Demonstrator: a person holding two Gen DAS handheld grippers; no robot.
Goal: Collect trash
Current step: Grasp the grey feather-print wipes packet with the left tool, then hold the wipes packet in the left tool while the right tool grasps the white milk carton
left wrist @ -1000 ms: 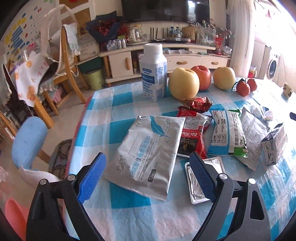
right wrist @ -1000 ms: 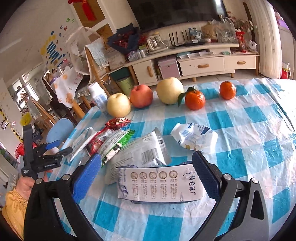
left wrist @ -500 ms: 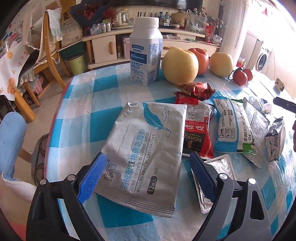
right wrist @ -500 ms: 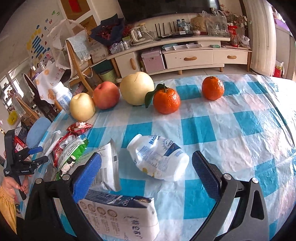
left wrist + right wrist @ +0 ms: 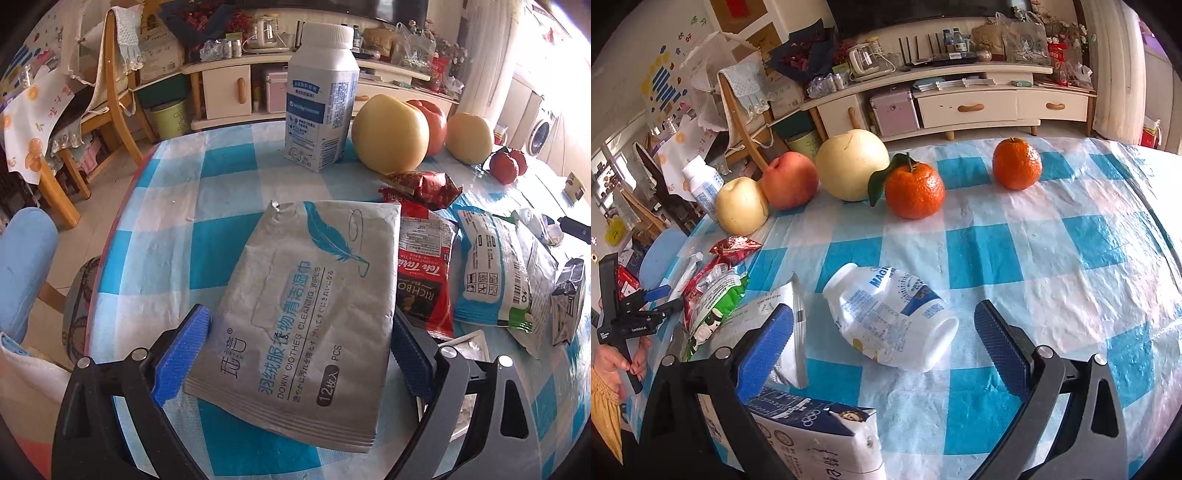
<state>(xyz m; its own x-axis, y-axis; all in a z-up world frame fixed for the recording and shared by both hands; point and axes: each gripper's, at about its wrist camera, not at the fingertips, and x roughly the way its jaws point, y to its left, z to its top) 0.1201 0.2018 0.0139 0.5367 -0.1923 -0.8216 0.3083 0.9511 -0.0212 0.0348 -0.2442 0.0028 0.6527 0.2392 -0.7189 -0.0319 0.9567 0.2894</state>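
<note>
1. Two claws are over a table (image 5: 1071, 206) covered in a blue-and-white checked cloth; both stand wide apart and neither holds anything.
2. The left claw (image 5: 295, 354) straddles the near end of a grey wipes packet (image 5: 306, 295) lying flat on the cloth, with its blue pads either side of the packet.
3. Just right of that packet lie a red tea sachet (image 5: 424, 280), a crumpled red wrapper (image 5: 424, 184) and a blue-and-white pouch (image 5: 491, 269), edges overlapping.
4. An upright white bottle (image 5: 319, 110) stands behind the packet, beside a yellow pear (image 5: 389, 133).
5. The right claw (image 5: 882, 339) frames a crushed white plastic bottle (image 5: 890, 317) lying on its side between the pads, apart from both.
6. A flattened milk carton (image 5: 812, 435) lies at the near edge, below the left pad.
7. Two oranges (image 5: 914, 188) sit farther back.
</note>
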